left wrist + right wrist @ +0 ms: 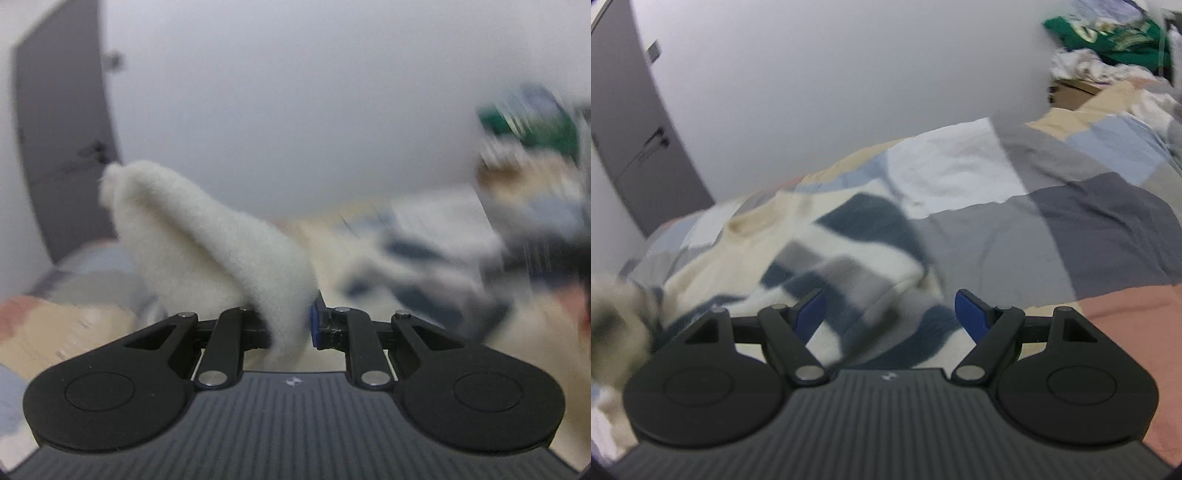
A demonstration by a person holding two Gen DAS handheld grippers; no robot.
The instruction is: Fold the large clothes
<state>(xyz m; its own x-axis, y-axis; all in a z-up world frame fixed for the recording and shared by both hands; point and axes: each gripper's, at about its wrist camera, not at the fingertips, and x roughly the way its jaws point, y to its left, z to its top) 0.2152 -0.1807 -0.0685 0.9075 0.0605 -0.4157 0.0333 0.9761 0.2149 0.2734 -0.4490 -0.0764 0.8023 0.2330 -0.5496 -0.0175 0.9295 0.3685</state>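
Note:
In the left wrist view my left gripper [291, 325] is shut on a thick fold of cream fleecy sweater cloth [207, 240], which stands up and leans left in front of the lens. The rest of that view is blurred by motion. In the right wrist view the cream sweater [827, 254] with navy and grey patches lies spread on the bed, its collar toward the upper left. My right gripper [890, 314] hangs open just above the sweater's near part, with nothing between its blue pads [967, 310].
A patchwork bedspread [1052, 221] of grey, white, beige and pink panels covers the bed. A heap of clothes with a green garment [1108, 33] sits at the far right by a cardboard box [1071, 92]. A grey door [631, 140] stands at left against the white wall.

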